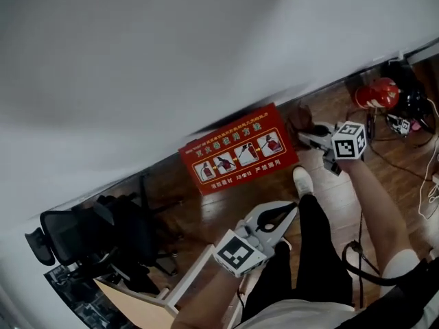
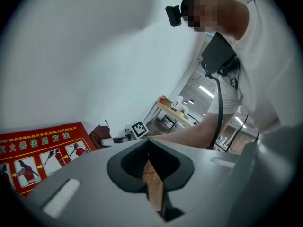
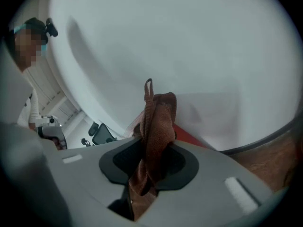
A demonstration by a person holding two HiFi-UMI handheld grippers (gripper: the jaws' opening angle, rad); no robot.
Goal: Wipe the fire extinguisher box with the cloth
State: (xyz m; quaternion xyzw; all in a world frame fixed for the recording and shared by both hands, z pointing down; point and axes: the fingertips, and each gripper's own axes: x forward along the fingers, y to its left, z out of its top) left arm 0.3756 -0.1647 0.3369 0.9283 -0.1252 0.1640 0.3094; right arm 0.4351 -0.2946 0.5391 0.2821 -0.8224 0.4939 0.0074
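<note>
The red fire extinguisher box (image 1: pixel 236 149) with white pictograms stands on the wood floor against the white wall. My right gripper (image 1: pixel 305 137) is at the box's right end, shut on a brown cloth (image 1: pixel 300 118). In the right gripper view the cloth (image 3: pixel 157 122) sticks up bunched between the jaws, with a sliver of the red box (image 3: pixel 191 137) behind it. My left gripper (image 1: pixel 285 214) hangs lower, in front of the box and apart from it, shut on nothing. The left gripper view shows the box (image 2: pixel 40 155) at the left and the cloth (image 2: pixel 98 134) past it.
A red extinguisher (image 1: pixel 376 92) and tangled cables (image 1: pixel 411 139) lie at the right by the wall. A black office chair (image 1: pixel 89 235) and a pale desk (image 1: pixel 158 300) stand at the lower left. The person's white shoe (image 1: pixel 302 180) is just in front of the box.
</note>
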